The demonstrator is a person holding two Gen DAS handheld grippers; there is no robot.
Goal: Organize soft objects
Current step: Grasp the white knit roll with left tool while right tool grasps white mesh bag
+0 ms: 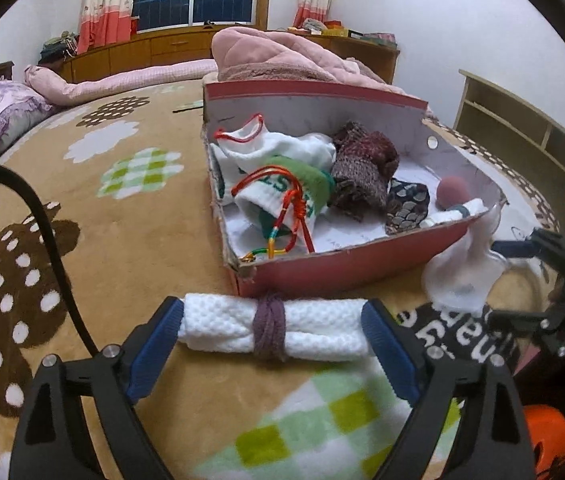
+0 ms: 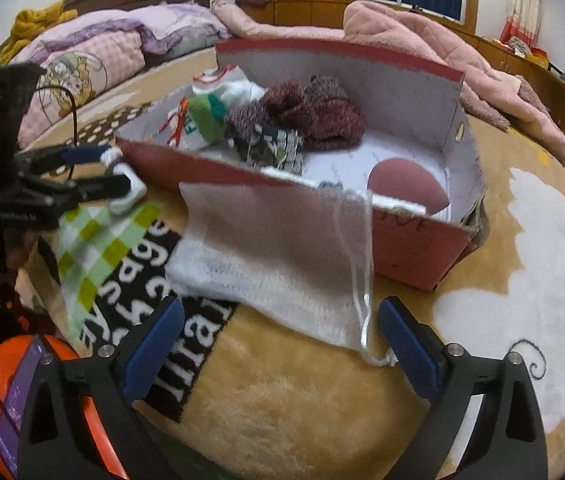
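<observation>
left claw [image 1: 272, 344] apart, straddling rolled white towel [image 1: 270, 330] on blanket, lower centre. right claw [image 2: 282, 344] apart before white knit cloth [image 2: 278, 248] draped off red box [image 2: 414, 248]. risk: careless tug drags box over.

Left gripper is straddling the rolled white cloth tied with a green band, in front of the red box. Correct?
Not quite: the band around the rolled white cloth is purple, not green, as the left wrist view shows. The rest holds: the left gripper has its jaws either side of the roll, which lies on the blanket just in front of the red box.
</observation>
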